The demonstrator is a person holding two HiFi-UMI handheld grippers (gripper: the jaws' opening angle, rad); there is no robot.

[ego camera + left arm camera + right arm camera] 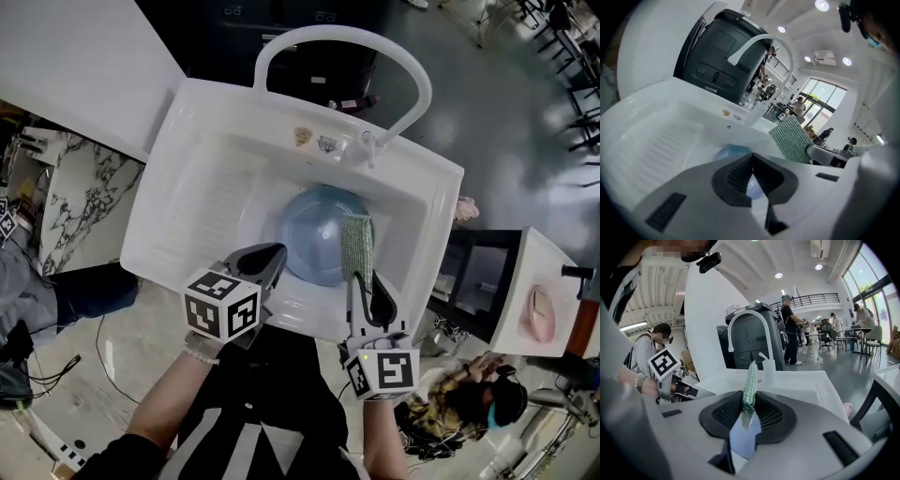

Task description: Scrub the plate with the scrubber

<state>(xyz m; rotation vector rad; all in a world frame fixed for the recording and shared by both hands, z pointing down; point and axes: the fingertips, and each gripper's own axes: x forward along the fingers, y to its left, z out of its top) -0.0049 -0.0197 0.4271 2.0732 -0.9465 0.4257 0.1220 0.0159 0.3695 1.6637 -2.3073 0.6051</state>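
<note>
A pale blue plate (314,234) lies in the basin of a white sink (441,202). A green scrubber (357,246) stands on edge over the plate's right side, with my right gripper (360,278) shut on its lower end. In the right gripper view the scrubber (750,380) rises thin between the pads, with the plate (745,439) below. My left gripper (275,255) is shut with nothing in it, at the plate's near left edge. The left gripper view shows its closed jaws over the plate (729,152), with the scrubber (791,139) to the right.
A tall arched white faucet (347,42) stands behind the basin. A ribbed drainboard (192,216) fills the sink's left half. A white counter (75,66) lies to the left. A small white bottle (768,363) sits on the sink's back ledge. People stand in the room beyond.
</note>
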